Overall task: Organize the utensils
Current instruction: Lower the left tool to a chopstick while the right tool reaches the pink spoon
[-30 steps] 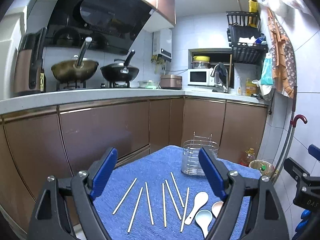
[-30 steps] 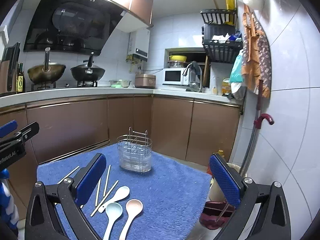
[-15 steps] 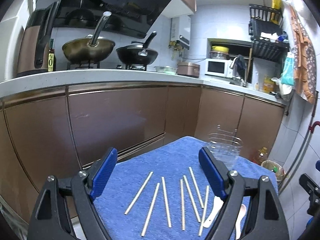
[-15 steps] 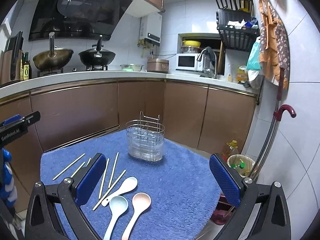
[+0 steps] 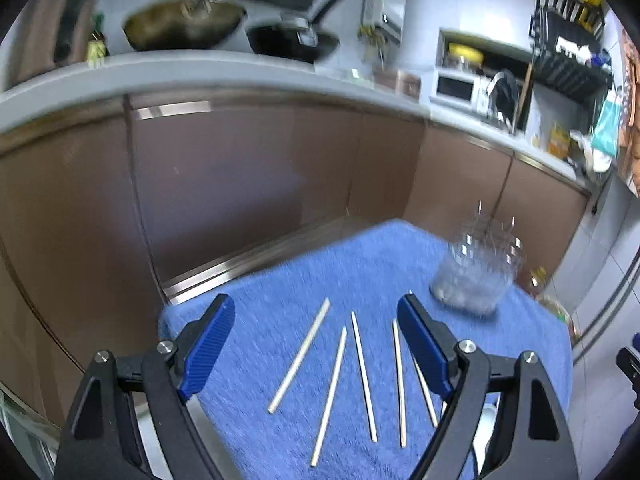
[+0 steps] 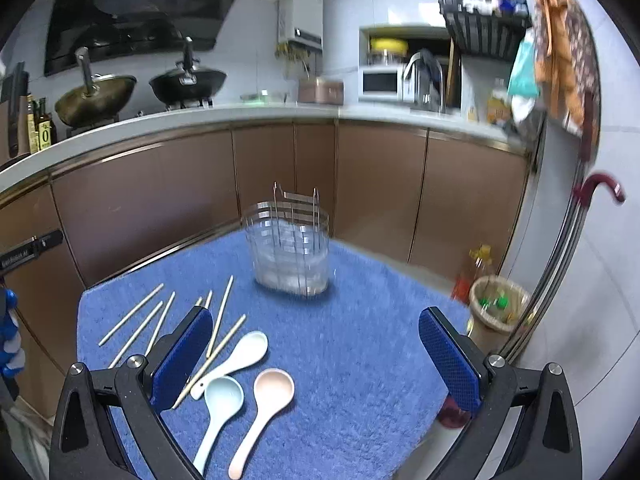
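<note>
Now both grippers hover with jaws spread wide and empty above the fuzzy blue towel [image 6: 360, 344]. Toward the far edge of that towel stands the wire utensil caddy with a clear plastic liner [image 6: 290, 250]. Pale wooden chopsticks [image 5: 362, 374] lie loose on its near-left part, under the left gripper [image 5: 316, 352]. Just right of them rest three ceramic spoons: white [image 6: 236, 356], pale blue [image 6: 218, 408] and pink [image 6: 264, 404], before the right gripper [image 6: 316, 356].

blue towel [image 6: 360, 340], pink spoon [image 6: 264, 408] (pale), brown cabinets [image 6: 160, 192]
</note>
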### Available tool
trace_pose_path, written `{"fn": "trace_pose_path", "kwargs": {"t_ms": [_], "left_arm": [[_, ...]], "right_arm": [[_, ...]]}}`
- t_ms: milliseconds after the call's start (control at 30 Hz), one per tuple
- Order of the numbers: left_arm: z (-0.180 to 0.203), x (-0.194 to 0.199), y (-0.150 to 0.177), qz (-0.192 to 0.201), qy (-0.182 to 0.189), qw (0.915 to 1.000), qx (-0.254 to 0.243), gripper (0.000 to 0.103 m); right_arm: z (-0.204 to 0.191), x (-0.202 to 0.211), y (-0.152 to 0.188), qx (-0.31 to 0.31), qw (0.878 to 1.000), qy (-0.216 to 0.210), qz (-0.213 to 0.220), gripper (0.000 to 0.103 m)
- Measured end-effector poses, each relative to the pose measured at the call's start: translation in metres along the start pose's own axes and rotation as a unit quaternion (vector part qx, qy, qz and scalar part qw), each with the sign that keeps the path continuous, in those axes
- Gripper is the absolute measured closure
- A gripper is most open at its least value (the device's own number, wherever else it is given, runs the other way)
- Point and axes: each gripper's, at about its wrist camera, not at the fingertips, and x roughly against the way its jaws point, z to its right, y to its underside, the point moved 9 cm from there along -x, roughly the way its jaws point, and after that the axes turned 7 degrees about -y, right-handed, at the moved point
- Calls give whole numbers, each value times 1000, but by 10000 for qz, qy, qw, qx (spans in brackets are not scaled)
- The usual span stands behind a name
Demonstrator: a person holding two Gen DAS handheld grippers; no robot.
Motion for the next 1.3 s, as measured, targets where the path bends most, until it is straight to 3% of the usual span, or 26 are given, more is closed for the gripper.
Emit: {"fn": "trace_pose_path", "kwargs": {"t_ms": [100, 200, 367, 533, 767, 867, 967, 1133, 1200, 1300], "left_arm": [[9, -26, 18, -506, 196, 9983, -188, 20], [19, -55, 36, -1084, 371, 9927, -374, 20], [27, -101, 58, -1867, 428, 9790, -696, 21], [29, -131, 66, -2252, 319, 9699, -869, 21], [33, -164, 67, -2618, 144, 9588, -1096, 23], [33, -173, 70, -2783, 88, 9532, -1178, 32], [35, -183, 75, -3057, 147, 9447, -1181, 60], [37, -188, 79, -3208, 220, 9379, -1301, 65], [42, -189, 80, -3279, 284, 9347, -1342, 76], [52, -196, 79, -3346, 293, 9306, -1454, 82]], "right_arm": [[8, -29, 19, -366, 9962, -533, -580, 0], [14, -62, 44, -762, 9827, -1168, -1222, 6], [15, -99, 74, -1073, 9564, -1889, -1952, 34], [17, -119, 89, -1209, 9385, -2272, -2302, 44], [14, -129, 91, -1153, 9254, -2572, -2533, 55], [12, -136, 92, -1098, 9212, -2680, -2599, 60], [10, -143, 94, -1025, 9184, -2718, -2687, 64], [12, -147, 98, -1025, 9125, -2828, -2773, 70], [13, -149, 100, -1014, 9102, -2862, -2818, 75], [13, -152, 103, -1002, 9059, -2930, -2888, 82]]}}
